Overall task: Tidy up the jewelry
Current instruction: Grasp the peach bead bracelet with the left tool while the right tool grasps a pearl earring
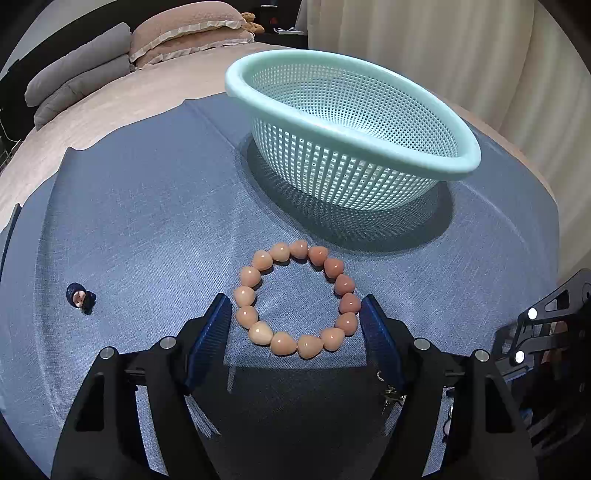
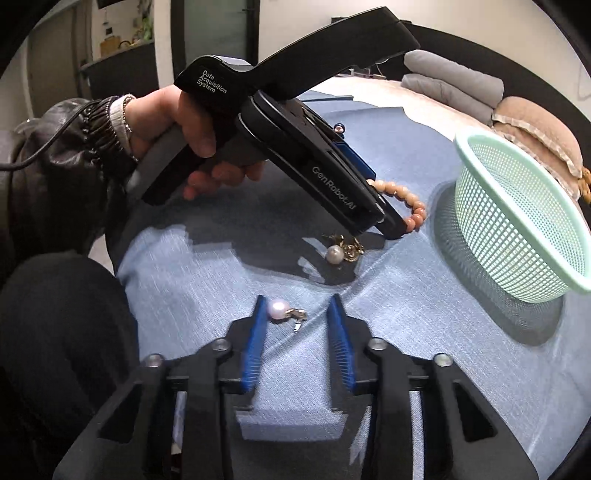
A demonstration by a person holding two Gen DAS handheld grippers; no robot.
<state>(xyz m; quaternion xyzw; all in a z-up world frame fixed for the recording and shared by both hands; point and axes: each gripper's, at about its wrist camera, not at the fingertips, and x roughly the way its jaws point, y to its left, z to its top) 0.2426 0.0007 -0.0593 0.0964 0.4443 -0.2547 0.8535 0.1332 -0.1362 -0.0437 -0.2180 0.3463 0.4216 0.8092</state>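
A bracelet (image 1: 297, 299) of peach-pink beads lies flat on the blue cloth (image 1: 147, 221). My left gripper (image 1: 295, 314) is down over it, open, with one blue pad on each side and the beads between them. In the right wrist view the left gripper (image 2: 386, 206) is held by a hand (image 2: 192, 122), its tips at the bracelet (image 2: 412, 206). My right gripper (image 2: 297, 304) is open low over the cloth. A pearl earring (image 2: 280, 309) with a gold clasp lies between its fingers, close to the left pad (image 2: 256, 332) and well clear of the right one.
A mint-green mesh basket (image 1: 458, 162) stands just beyond the bracelet, also seen as the basket (image 2: 476, 155) at right. A second pearl earring (image 2: 334, 254) with gold links lies between the two grippers. A small dark-blue charm (image 1: 79, 295) sits far left. Pillows (image 1: 184, 33) lie on the bed behind.
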